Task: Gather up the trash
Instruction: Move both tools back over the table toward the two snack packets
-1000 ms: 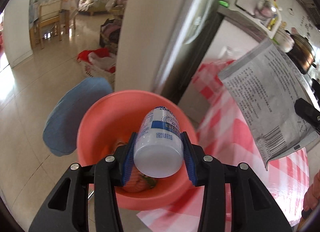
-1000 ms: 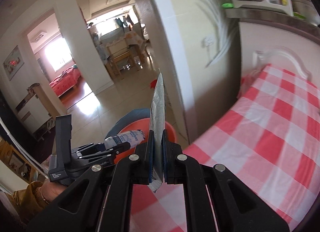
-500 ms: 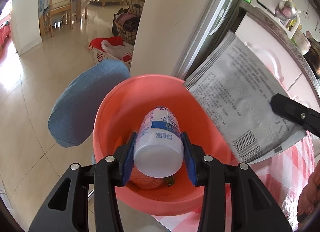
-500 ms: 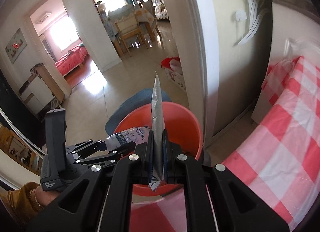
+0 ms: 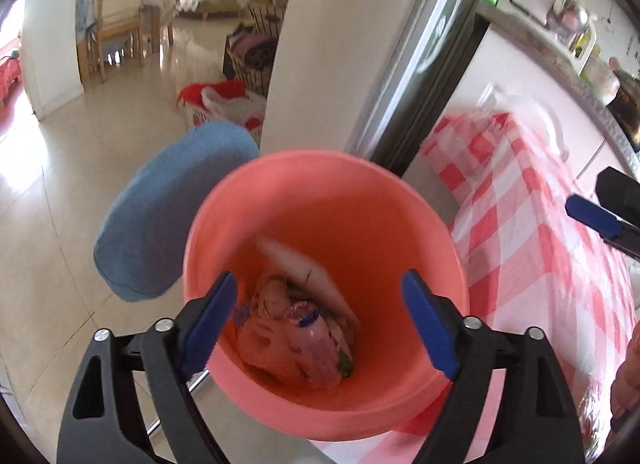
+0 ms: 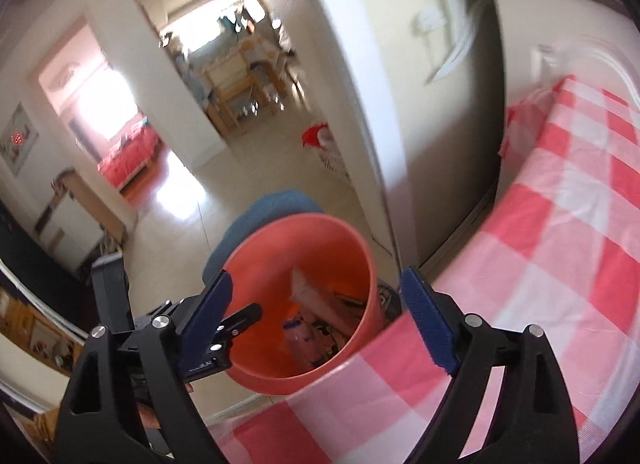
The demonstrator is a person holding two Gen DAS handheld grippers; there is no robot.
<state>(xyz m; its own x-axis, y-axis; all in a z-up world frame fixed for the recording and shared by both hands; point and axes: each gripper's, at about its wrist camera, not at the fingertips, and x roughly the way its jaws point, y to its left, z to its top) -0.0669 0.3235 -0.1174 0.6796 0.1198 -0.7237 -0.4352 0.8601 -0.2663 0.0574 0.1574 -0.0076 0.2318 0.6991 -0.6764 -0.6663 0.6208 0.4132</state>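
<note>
An orange-pink trash bucket (image 5: 360, 200) stands on the floor by the table edge; it also shows in the right wrist view (image 6: 256, 260). Inside lie a plastic bottle (image 5: 316, 344), a flat wrapper (image 5: 308, 268) and crumpled trash. My left gripper (image 5: 320, 328) is open and empty, right above the bucket's mouth. My right gripper (image 6: 320, 324) is open and empty, above the table edge beside the bucket. The wrapper (image 6: 312, 292) and bottle (image 6: 296, 332) show inside the bucket in the right wrist view. The right gripper's fingers (image 5: 592, 216) show at the right of the left wrist view.
A table with a red-and-white checked cloth (image 5: 520, 216) lies to the right, also in the right wrist view (image 6: 540, 264). A blue cushioned stool (image 5: 168, 216) stands left of the bucket. A white pillar (image 5: 332, 44) and fridge side rise behind. A laundry basket (image 5: 216, 104) sits on the floor.
Both grippers opened. The bottle dropped from the left gripper and the wrapper from the right gripper into the bucket.
</note>
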